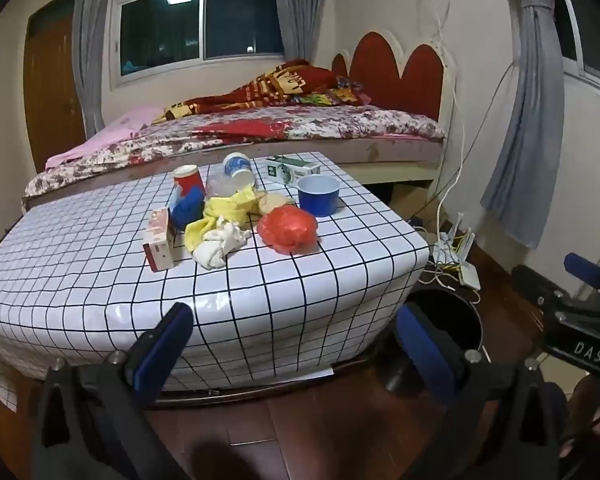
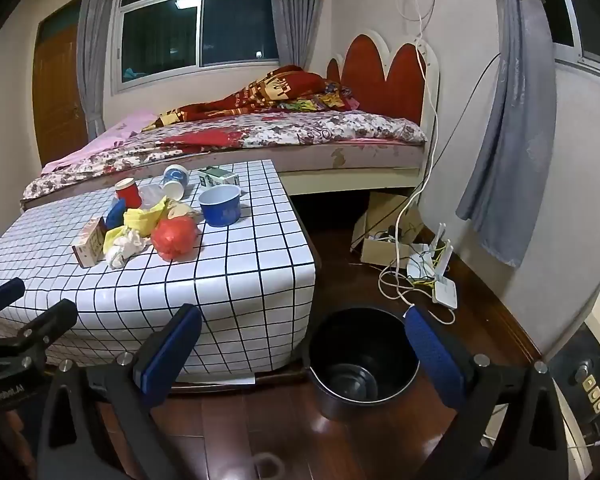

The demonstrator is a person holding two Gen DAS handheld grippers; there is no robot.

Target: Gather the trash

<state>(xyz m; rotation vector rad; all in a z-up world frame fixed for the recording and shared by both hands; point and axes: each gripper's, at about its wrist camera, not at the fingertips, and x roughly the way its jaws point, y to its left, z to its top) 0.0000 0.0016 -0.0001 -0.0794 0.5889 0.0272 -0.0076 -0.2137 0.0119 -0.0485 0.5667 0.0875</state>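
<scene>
A pile of trash lies on the checked table: a red plastic bag, crumpled white paper, yellow wrappers, a small carton, a red cup, a blue bowl, a tipped white cup and a green-white box. A black bin stands on the floor right of the table. My left gripper is open and empty before the table's front edge. My right gripper is open and empty, near the bin.
A bed runs behind the table. Cables, a white router and a cardboard box lie on the dark wooden floor at the right wall. Grey curtains hang at the right.
</scene>
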